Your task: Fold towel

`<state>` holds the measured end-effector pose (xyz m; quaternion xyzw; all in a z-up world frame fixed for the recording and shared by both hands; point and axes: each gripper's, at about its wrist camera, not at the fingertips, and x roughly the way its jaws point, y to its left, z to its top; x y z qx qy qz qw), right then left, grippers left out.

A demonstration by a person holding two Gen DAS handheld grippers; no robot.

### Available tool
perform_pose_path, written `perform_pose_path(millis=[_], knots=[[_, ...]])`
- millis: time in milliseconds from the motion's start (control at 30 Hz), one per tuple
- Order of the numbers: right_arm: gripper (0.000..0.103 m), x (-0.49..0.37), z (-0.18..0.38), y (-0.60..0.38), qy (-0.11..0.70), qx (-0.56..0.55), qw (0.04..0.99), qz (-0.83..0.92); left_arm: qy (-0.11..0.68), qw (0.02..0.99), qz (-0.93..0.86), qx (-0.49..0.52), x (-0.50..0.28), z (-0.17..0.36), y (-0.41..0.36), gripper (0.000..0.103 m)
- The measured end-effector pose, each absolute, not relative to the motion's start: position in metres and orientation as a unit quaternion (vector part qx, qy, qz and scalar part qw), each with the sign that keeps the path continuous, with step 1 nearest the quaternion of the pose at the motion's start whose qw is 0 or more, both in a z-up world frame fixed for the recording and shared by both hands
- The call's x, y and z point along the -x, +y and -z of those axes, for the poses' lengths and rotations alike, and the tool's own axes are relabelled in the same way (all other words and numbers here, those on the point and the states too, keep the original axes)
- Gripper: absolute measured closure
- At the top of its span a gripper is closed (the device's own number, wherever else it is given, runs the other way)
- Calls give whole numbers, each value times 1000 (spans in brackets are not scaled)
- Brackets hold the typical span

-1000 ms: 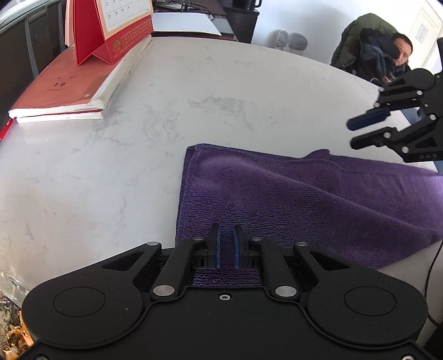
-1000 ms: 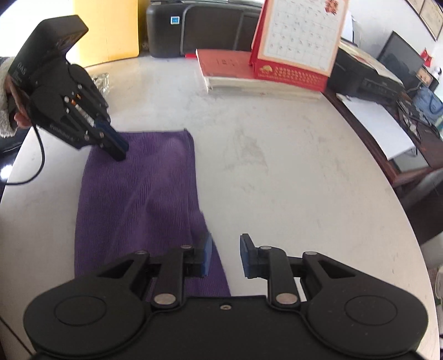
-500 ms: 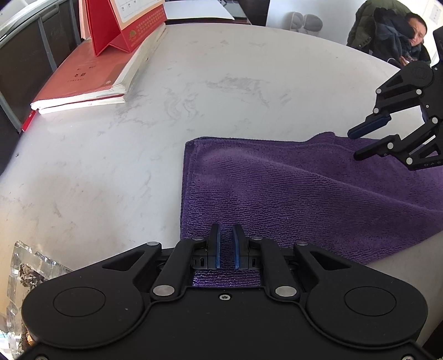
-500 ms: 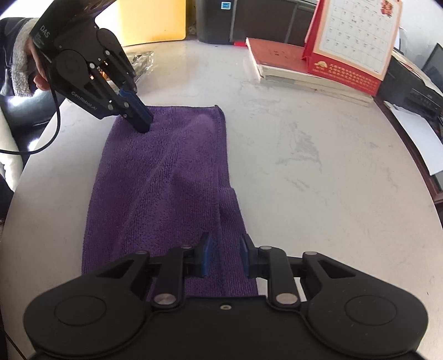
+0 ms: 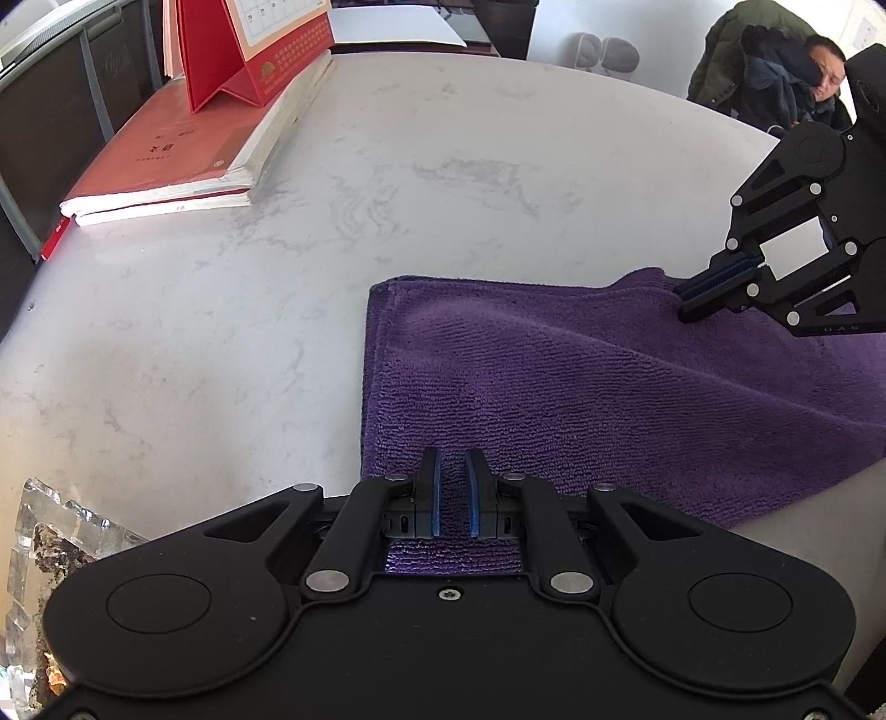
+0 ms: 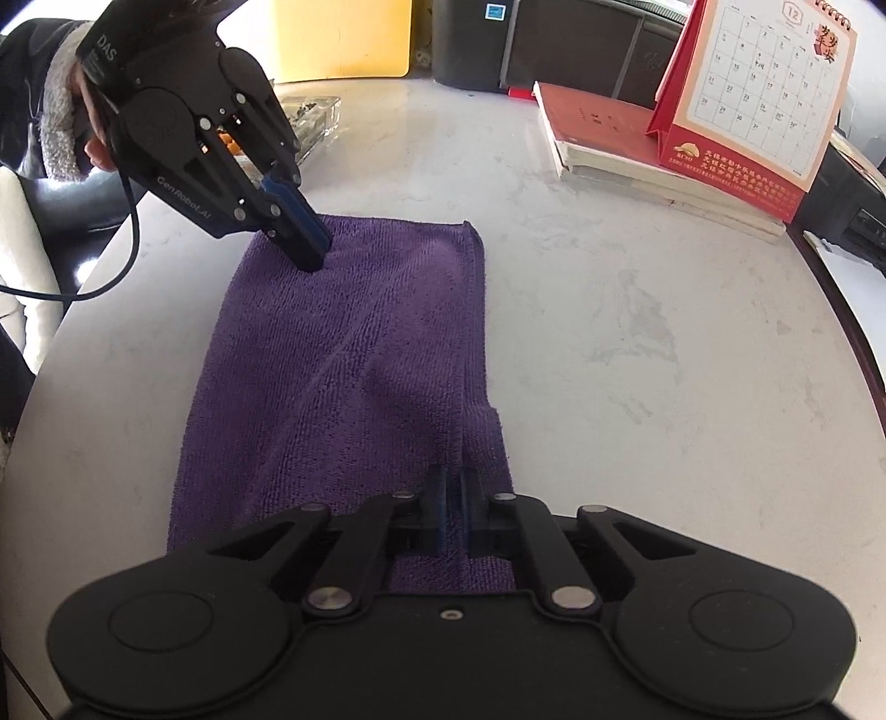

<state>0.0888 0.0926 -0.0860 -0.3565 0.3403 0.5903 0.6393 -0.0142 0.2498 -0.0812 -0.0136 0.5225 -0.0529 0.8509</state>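
Observation:
A purple towel (image 5: 581, 387) lies folded into a long strip on the white marble table (image 5: 249, 343). My left gripper (image 5: 451, 487) is shut on one short end near a corner, with cloth between its blue pads. In the right wrist view that gripper (image 6: 310, 249) pinches the towel's (image 6: 343, 360) far left corner. My right gripper (image 6: 453, 498) is shut on the opposite end, where the cloth bunches into a small ridge. From the left wrist view the right gripper (image 5: 692, 293) grips the far right edge, lifting it slightly.
Red books (image 5: 166, 160) with a desk calendar (image 5: 243, 50) on top lie at the table's far side. A clear plastic container (image 5: 50, 531) sits near the left gripper. A person (image 5: 775, 66) sits beyond the table. Bare marble (image 6: 637, 332) stretches to the right of the towel.
My right gripper moved onto the towel's end and closed from open to shut on it. The left gripper kept its hold and shifted a little.

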Motion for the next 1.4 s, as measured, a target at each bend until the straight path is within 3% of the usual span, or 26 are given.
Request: perform_pose_path(millis=[367,633,1033,1400], knots=[[99,-97,91,94,337,375,652,-566,524,850,46,11,16,79,248,93],[87,-94,60,63,327,331,710,-529,514,857,35,7,8,60,248,92],[87,-50,73,-36,443,254,742,-435,504,864,7,-17,-48,80,228,88],[87,-83,78,-48,418,263,737,-462,523,851,-34,-25,-40,76,235,86]])
